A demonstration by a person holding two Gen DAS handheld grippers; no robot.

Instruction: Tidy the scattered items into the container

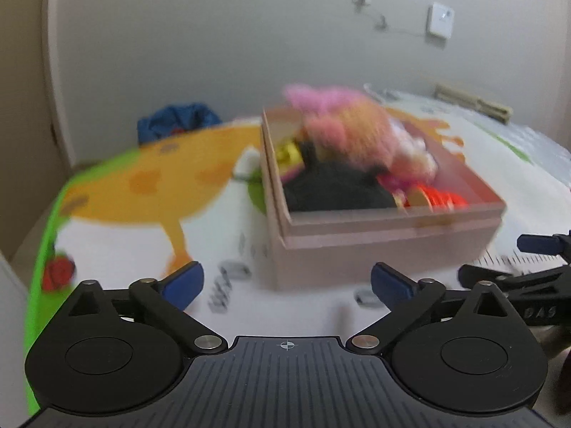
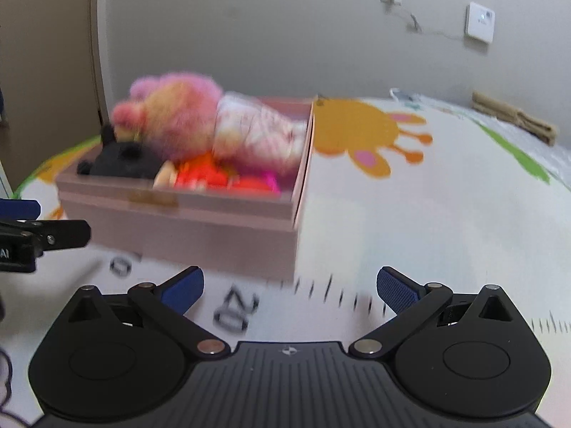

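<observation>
A pink cardboard box stands on a printed play mat. Inside it lie a pink-haired doll, a black plush toy and red and orange toys. My left gripper is open just in front of the box with nothing between its fingers. My right gripper is open too, before the box's right front corner, holding nothing. The right gripper's tips show at the left view's right edge. Both views are motion-blurred.
The mat carries a giraffe print and a ruler scale with numbers. A blue bundle lies at the mat's far left by the wall. Tan folded cloth rests at the far right. A small white object sits left of the box.
</observation>
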